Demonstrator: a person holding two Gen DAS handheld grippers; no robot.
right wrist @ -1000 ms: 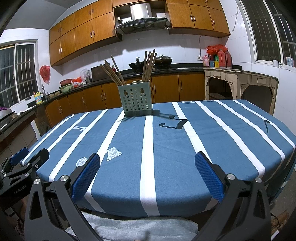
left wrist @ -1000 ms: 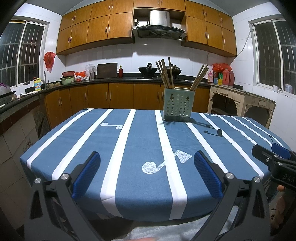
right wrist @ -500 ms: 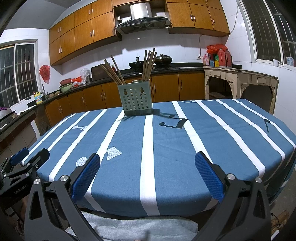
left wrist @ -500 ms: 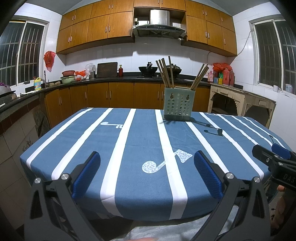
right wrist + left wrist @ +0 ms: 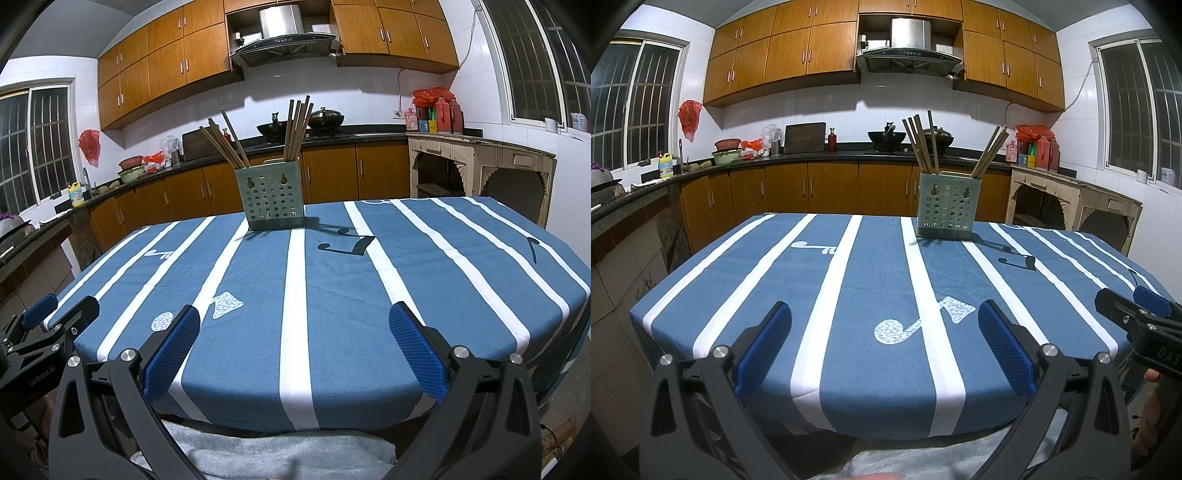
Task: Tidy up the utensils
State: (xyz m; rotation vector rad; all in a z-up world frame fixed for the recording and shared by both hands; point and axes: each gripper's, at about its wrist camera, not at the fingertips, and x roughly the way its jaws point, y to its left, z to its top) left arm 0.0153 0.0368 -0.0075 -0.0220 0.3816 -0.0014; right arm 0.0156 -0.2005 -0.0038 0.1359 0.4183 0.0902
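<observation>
Wooden chopsticks point(image 5: 925, 142) in far green holder point(image 5: 947, 205) | light, stiff, slippery; pinch mid-shaft | left gripper point(image 5: 884, 341), right gripper point(image 5: 295, 341) spread wide, empty

We cannot see the lower ends of the chopsticks point(image 5: 925, 142) inside the holder point(image 5: 947, 206). Right of the holder, the right hand-held gripper point(image 5: 1137, 317) is cut by the edge, its jaws unreadable there.

"genroboai" on left gripper point(image 5: 55, 332), "das" on right gripper point(image 5: 1145, 332)
</observation>
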